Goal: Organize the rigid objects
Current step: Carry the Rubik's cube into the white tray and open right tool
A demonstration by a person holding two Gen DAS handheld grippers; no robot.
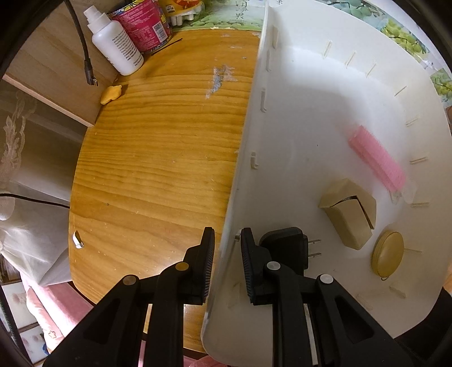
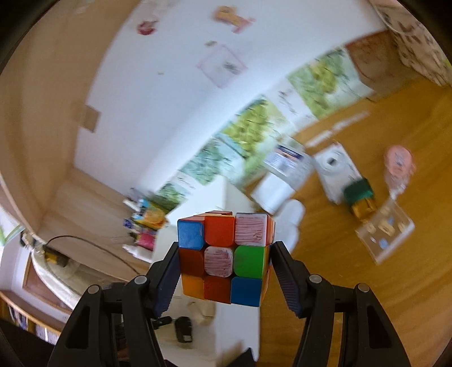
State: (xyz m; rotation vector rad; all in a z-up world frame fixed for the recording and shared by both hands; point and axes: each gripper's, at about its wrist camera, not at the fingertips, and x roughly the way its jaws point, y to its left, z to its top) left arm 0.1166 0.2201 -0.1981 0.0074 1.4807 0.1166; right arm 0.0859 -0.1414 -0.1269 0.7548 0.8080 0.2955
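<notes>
The white bin point(image 1: 325, 113) serves as the landmark. Its near wall is pinched between the jaws of the left gripper point(image 1: 227, 262), one finger outside over the wooden table point(image 1: 158, 158) and one inside. Four things are already lodged inside the bin: a pink comb-like piece point(image 1: 377, 158) by the far wall, a tan cardboard box point(image 1: 349, 211) near the middle, a round yellow case point(image 1: 387, 252) beside that box, and a black plug adapter point(image 1: 291, 245) just by the gripped wall.

A puzzle cube point(image 2: 226, 257) is clamped between the fingers of the right gripper point(image 2: 226, 271) and is carried in the air, seemingly above the bin's edge, though the right view is motion-blurred and this cannot be fixed.

The work is judged partly done. Left on the table beyond the bin are a white camera box point(image 2: 337, 169), a green and gold item point(image 2: 361, 199), a pink-topped item point(image 2: 399, 161) and a clear case point(image 2: 385, 231). Outside the gripped wall stand a white bottle point(image 1: 115, 45) and a pink cup point(image 1: 144, 25).
</notes>
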